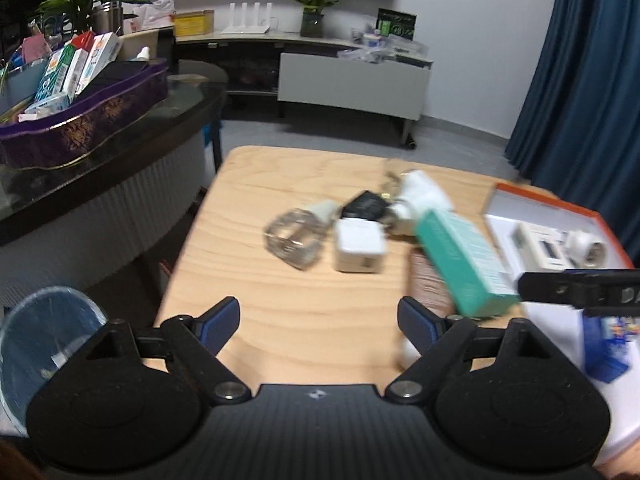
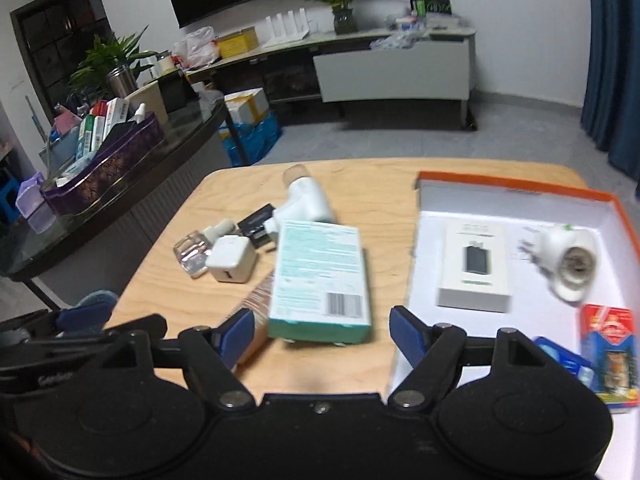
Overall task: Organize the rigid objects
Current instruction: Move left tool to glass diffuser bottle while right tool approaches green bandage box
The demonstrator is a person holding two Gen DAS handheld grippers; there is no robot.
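Note:
A teal and white box (image 2: 320, 280) lies on the wooden table (image 2: 360, 200), also in the left wrist view (image 1: 464, 260). Behind it lie a white charger cube (image 2: 232, 262), a clear glass bottle (image 2: 192, 250), a black card (image 2: 256, 224) and a white handheld device (image 2: 308, 200). An orange-rimmed white tray (image 2: 520, 196) on the right holds a white box (image 2: 476, 268), a white socket (image 2: 572, 260) and colourful packs (image 2: 608, 360). My right gripper (image 2: 322, 338) is open just before the teal box. My left gripper (image 1: 320, 326) is open over bare table, short of the charger cube (image 1: 358, 250).
A dark glass table (image 1: 120, 136) on the left carries a purple basket (image 1: 80, 128) full of boxes. A blue waste bin (image 1: 44, 344) stands at the lower left. A TV bench (image 1: 352, 80) and blue curtain (image 1: 580, 80) lie beyond.

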